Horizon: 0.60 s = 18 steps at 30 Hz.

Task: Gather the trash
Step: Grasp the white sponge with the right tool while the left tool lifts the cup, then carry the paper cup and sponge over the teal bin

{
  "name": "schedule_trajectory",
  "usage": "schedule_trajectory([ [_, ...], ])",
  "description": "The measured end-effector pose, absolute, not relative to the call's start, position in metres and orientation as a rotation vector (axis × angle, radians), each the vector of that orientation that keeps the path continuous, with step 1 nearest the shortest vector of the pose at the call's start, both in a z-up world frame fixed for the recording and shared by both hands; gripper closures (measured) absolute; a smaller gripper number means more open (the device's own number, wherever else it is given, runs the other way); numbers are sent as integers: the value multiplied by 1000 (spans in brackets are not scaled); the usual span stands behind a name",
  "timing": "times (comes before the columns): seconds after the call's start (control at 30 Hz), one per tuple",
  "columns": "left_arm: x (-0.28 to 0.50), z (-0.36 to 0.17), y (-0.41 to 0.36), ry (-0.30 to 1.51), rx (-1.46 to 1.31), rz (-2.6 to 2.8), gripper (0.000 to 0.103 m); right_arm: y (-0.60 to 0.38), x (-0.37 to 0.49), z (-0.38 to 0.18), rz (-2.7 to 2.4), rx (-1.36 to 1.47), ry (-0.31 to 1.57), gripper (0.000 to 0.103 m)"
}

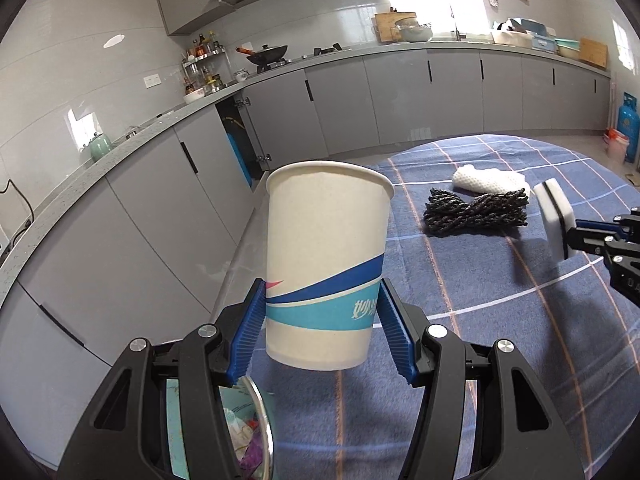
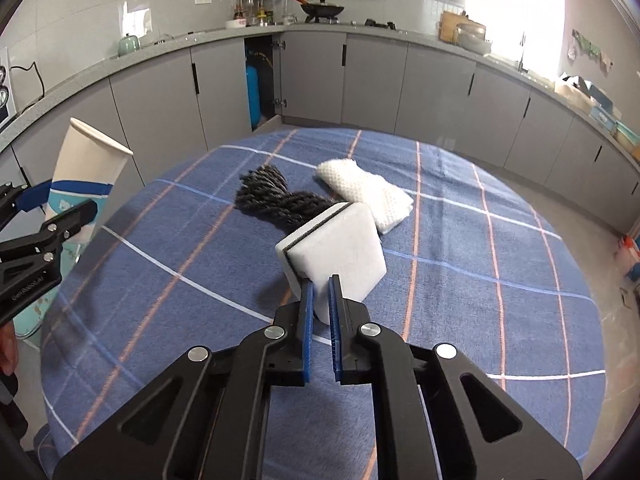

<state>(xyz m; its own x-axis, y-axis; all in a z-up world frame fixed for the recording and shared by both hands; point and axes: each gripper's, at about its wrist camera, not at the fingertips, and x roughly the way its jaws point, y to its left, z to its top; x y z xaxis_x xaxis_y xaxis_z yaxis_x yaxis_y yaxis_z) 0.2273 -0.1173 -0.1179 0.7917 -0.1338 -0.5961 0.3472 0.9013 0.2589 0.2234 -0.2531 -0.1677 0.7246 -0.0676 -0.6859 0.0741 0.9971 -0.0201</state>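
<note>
My left gripper [image 1: 322,316] is shut on a white paper cup [image 1: 326,248] with blue bands, held upright past the left edge of the table. From the right wrist view the same cup [image 2: 86,168] and left gripper [image 2: 60,210] show at far left. My right gripper [image 2: 320,292] is shut on a white sponge [image 2: 340,250] with a dark strip, lifted above the blue checked tablecloth [image 2: 480,280]. From the left wrist view that sponge [image 1: 554,216] hangs at the right. A dark rope bundle [image 2: 280,200] and a white mesh cloth [image 2: 368,194] lie on the table.
A bin [image 1: 256,424] with a metal rim and trash inside sits below the left gripper beside the table. Grey kitchen cabinets [image 2: 360,80] and counter wrap around the room. A blue gas cylinder [image 1: 630,124] stands at far right.
</note>
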Motion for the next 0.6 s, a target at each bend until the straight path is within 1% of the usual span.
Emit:
schedule_trajectory([
  [0.33, 212, -108, -92, 590, 360, -227, 47, -225, 211, -147, -47, -10, 708, 95],
  [0.6, 203, -105, -68, 589, 351, -185, 47, -194, 208, -143, 7, -44, 703, 95],
])
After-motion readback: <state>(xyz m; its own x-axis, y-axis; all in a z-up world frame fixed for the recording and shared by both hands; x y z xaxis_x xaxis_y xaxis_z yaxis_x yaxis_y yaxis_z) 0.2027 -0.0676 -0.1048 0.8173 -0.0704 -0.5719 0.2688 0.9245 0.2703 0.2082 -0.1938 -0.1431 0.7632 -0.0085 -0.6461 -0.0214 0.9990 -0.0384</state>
